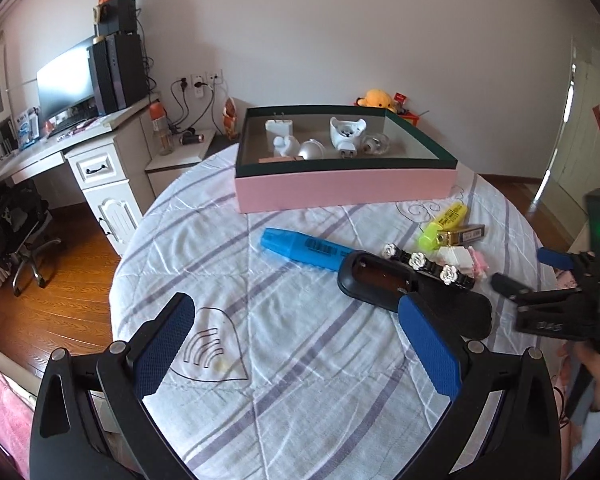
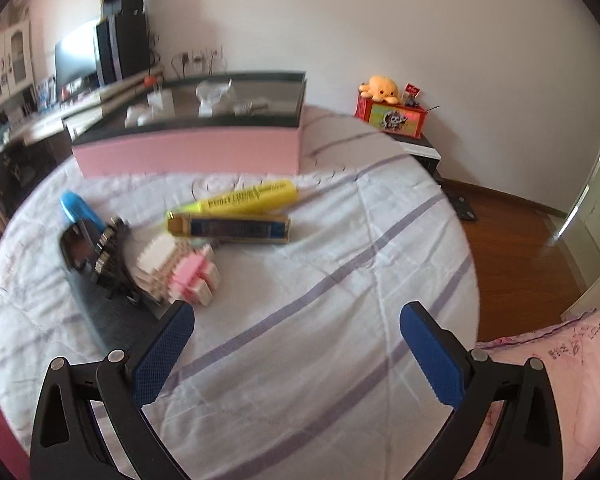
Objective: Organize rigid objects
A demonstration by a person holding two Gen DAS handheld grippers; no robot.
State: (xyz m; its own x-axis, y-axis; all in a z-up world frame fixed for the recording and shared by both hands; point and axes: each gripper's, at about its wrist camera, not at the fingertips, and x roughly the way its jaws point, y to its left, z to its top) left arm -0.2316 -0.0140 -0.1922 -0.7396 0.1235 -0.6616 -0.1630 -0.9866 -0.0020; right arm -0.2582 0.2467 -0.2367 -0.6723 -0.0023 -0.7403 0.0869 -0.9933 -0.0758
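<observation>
Left tongs (image 1: 296,344) apart, empty, lower frame over the striped bed sheet (image 1: 300,400). Right tongs (image 2: 296,356) apart, empty too. Pink box (image 1: 344,188) upper centre, white items inside. Loose pile mid-right: blue marker (image 1: 300,248), yellow highlighter (image 1: 444,224), black case (image 1: 380,280), flower hair clip (image 1: 428,266), pink-white block figure (image 2: 180,268).

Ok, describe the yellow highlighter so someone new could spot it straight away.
Start at the pink box at the far side of the bed, then look just in front of it on the striped sheet. The yellow highlighter lies flat behind a gold-and-blue rectangular case. It is the only bright yellow thing there, with dark lettering.
</observation>
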